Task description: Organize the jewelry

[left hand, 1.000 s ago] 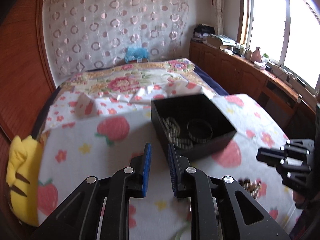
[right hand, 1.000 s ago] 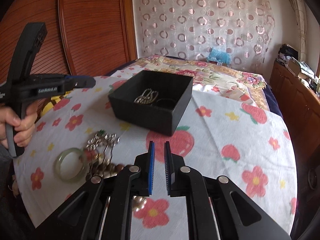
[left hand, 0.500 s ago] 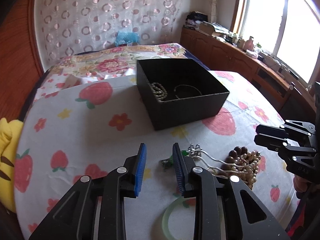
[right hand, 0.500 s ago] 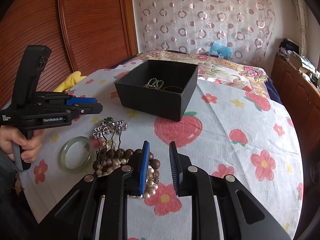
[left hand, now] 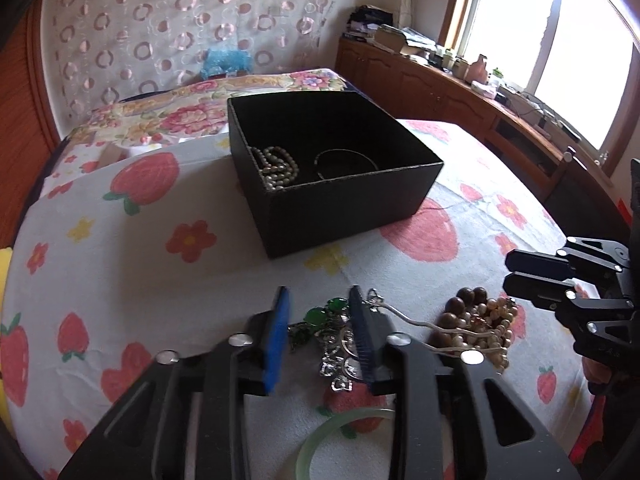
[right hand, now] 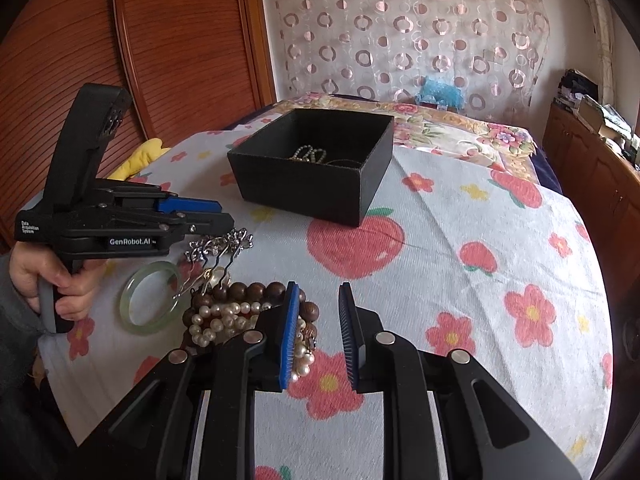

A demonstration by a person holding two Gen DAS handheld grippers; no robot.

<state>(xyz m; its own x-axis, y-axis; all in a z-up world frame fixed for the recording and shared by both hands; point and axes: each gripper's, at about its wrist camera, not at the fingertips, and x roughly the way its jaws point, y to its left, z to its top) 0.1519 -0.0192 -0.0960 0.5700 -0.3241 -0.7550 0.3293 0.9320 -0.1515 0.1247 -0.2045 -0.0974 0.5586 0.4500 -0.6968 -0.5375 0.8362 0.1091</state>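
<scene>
My left gripper [left hand: 320, 312] hangs parted over the silver hairpins [left hand: 340, 354] near the tablecloth's [left hand: 120, 264] front edge; my right gripper [right hand: 318, 312], also spread, holds nothing beside the bead bracelets [right hand: 240, 308] and jade bangle [right hand: 150, 298]. Farther toward the back edge, the black box [right hand: 312, 184] holds a pearl strand [left hand: 276, 168].

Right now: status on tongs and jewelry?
Left tongs open over silver hairpins. Right tongs open beside bead bracelets. Black box unobstructed.
</scene>
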